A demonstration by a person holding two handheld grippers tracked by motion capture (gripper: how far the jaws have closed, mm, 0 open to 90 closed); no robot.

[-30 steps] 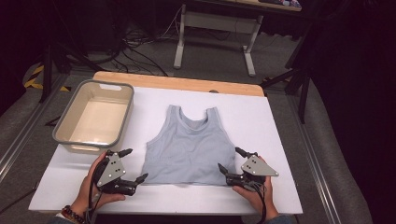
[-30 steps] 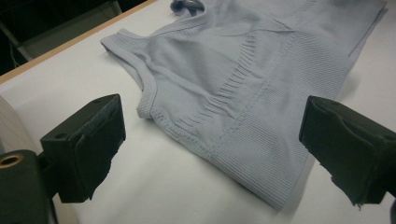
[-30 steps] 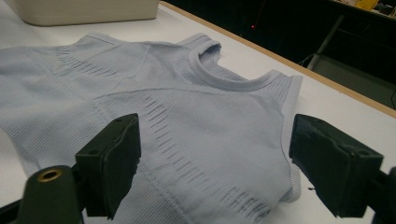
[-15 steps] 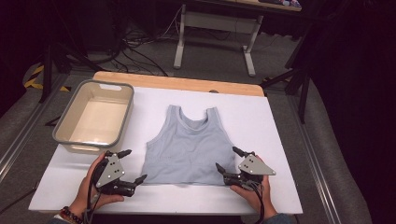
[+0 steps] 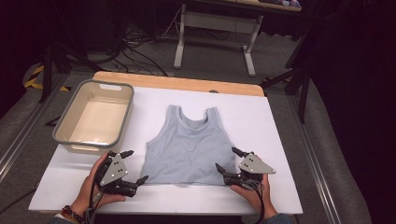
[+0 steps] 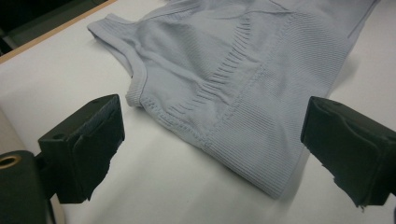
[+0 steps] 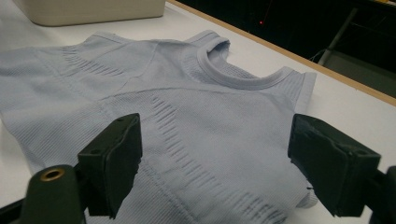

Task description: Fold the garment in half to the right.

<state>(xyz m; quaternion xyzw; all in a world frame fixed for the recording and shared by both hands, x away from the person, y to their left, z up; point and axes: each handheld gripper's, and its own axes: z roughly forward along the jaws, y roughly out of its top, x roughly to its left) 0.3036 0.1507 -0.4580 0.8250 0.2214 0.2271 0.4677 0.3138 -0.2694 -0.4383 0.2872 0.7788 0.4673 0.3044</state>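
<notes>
On the white table top [image 5: 261,121] a pale grey ribbed tank top [image 5: 187,147] lies flat, neck toward the far edge, hem toward the person. Left gripper [image 5: 133,167] sits just outside the hem's left corner, jaws spread wide, nothing between the pads; in the left gripper view [image 6: 212,154] that corner of the tank top [image 6: 243,88] lies on the table between the two black jaws, not touched by either. Right gripper [image 5: 228,159] sits at the hem's right corner, jaws also spread, tips close to the fabric edge; in the right gripper view [image 7: 215,158] the tank top [image 7: 187,107] spreads out between and beyond the jaws, pads off the cloth. Each gripper is held by a hand at the near table edge, left hand [image 5: 91,186], right hand [image 5: 254,193]. Grey plastic tub [image 5: 70,119] stands left of the tank top, well apart from it, just beyond the left gripper.
</notes>
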